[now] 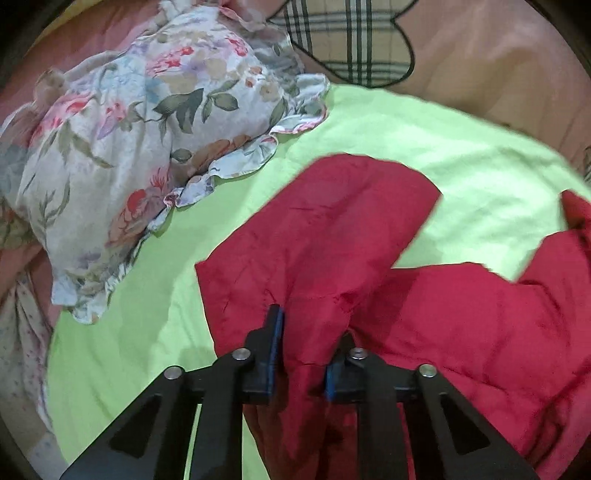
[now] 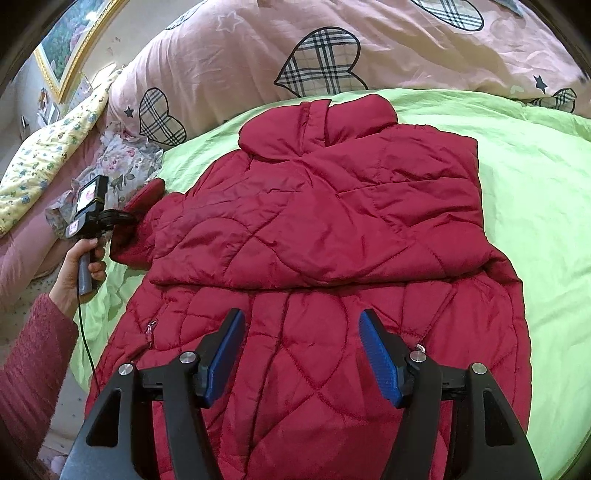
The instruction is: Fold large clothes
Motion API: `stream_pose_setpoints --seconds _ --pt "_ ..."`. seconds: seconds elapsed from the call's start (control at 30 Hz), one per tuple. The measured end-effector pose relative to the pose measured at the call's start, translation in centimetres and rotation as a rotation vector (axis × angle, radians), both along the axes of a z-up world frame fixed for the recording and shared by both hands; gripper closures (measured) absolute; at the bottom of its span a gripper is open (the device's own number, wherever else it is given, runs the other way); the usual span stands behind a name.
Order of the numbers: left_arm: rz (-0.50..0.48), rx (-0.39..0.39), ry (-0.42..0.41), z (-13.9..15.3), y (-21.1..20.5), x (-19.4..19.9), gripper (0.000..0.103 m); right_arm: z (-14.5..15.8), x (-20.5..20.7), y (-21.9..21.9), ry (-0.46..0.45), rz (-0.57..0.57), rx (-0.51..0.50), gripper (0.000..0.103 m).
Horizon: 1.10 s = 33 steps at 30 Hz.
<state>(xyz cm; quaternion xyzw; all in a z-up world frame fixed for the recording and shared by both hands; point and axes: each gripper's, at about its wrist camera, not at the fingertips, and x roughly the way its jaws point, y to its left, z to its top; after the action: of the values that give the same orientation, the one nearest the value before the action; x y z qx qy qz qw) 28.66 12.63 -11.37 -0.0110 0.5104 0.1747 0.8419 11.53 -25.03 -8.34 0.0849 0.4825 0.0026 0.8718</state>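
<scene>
On the green sheet [image 2: 535,177], the red quilted jacket [image 2: 314,229] lies spread, one side already folded in. The left gripper [image 1: 301,354] pinches what seems its left sleeve; the right gripper [image 2: 301,354] hovers spread over the near hem. The slick padding could slip free mid-fold. No containers are visible.

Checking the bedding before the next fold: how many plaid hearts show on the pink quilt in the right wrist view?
4: one above the jacket's collar, one left, one top right, one partly cut off far right. More may be hidden.
</scene>
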Motion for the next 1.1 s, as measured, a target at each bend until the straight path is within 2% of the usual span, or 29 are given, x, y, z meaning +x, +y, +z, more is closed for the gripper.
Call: stream_pose_setpoints --seconds 0.13,0.37,0.47,0.6,0.73,0.83,0.9,1.1 --pt "-0.01 -0.099 -0.04 1.3 -1.1 -2.8 0.089 0.1 0.0 0.1 -0.003 -0.002 0.0 0.037" --pt "-0.052 -0.337 -0.152 4.5 -2.8 -7.9 0.089 0.4 -0.5 0.2 -0.009 -0.003 0.003 0.037" --pt "-0.108 -0.384 -0.204 6.4 -5.4 -9.7 0.089 0.6 -0.7 -0.1 -0.011 -0.009 0.006 0.037" --pt "-0.196 -0.419 -0.251 8.3 -10.5 -12.1 0.089 0.8 -1.1 -0.7 -0.02 -0.025 0.011 0.037" --pt "-0.294 -0.462 -0.261 8.8 -15.6 -13.8 0.089 1.0 -1.4 -1.7 -0.028 -0.054 0.009 0.037" --pt "-0.365 -0.475 -0.253 8.3 -23.4 -15.4 0.089 1.1 -1.7 -2.7 -0.03 -0.073 0.026 0.037" --pt "-0.392 -0.485 -0.241 7.7 -27.2 -16.1 0.089 1.2 -1.9 -3.2 -0.036 -0.088 0.032 0.037" --pt "-0.463 -0.536 -0.197 4.5 -40.5 -18.4 0.089 1.6 -2.4 -4.4 -0.054 -0.122 0.04 0.037"
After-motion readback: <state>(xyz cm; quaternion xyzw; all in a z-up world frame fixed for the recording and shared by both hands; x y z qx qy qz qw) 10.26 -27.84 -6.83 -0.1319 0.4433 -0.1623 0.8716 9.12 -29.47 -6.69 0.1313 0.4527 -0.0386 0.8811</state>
